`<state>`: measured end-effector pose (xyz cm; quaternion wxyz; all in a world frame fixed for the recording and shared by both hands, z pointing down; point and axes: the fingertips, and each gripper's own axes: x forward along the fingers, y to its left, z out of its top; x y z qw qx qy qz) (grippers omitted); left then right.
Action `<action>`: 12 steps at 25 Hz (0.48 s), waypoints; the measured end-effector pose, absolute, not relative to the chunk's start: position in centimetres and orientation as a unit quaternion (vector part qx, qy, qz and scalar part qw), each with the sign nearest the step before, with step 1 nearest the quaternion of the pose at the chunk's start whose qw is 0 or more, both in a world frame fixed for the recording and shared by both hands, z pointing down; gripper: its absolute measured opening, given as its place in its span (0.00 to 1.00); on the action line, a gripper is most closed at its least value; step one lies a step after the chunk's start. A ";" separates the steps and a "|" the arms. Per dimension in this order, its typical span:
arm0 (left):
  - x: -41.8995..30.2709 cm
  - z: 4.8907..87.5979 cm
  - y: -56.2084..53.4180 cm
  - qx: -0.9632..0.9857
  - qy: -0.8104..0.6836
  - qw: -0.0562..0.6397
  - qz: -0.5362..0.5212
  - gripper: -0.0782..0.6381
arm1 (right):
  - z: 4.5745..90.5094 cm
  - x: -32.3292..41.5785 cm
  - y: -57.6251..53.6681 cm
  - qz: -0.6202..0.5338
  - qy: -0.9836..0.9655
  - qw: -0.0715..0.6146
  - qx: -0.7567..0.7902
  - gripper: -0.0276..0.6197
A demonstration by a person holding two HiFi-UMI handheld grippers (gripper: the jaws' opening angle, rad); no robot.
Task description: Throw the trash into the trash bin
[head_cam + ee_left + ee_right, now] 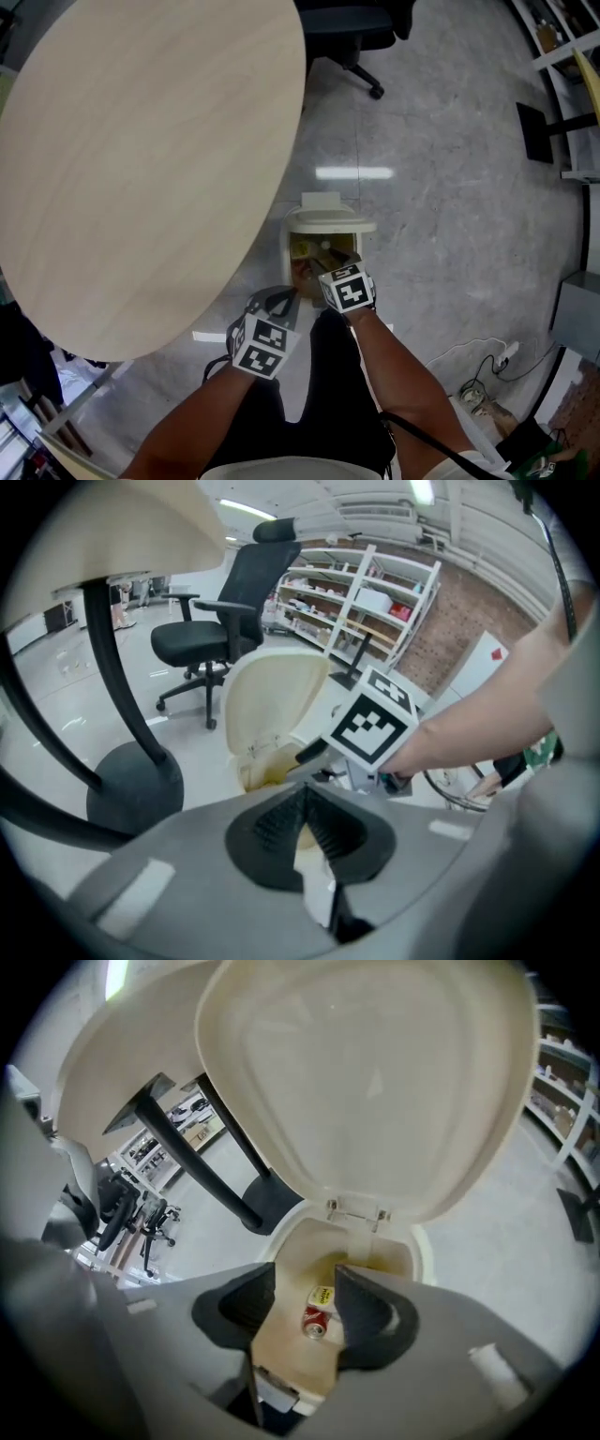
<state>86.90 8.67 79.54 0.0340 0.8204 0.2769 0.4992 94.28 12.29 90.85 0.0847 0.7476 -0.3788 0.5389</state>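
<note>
R tool (pixel 307 1286) wide over open bin (pixel 323 1239), can (pixel 314 1324) inside; L tool (pixel 302 797) closed.

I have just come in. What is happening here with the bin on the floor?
A person stands next to a round table with a gripper in each hand, facing a trash bin whose lid is up. The right gripper hangs above the opening, jaws apart with nothing between them. A red can lies inside the bin. The left gripper is just short of the bin, jaws together.
</note>
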 end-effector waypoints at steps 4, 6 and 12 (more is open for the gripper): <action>85.8 75.9 9.6 0.816 0.322 0.013 0.480 0.12 | 85.3 93.8 13.9 0.520 -0.360 0.072 0.771 0.22; 84.7 73.7 10.1 0.813 0.353 -0.009 0.464 0.12 | 81.6 93.4 14.5 0.503 -0.357 0.053 0.785 0.12; 83.5 65.1 9.8 0.824 0.408 -0.044 0.390 0.12 | 68.0 92.3 15.6 0.435 -0.363 -0.005 0.824 0.05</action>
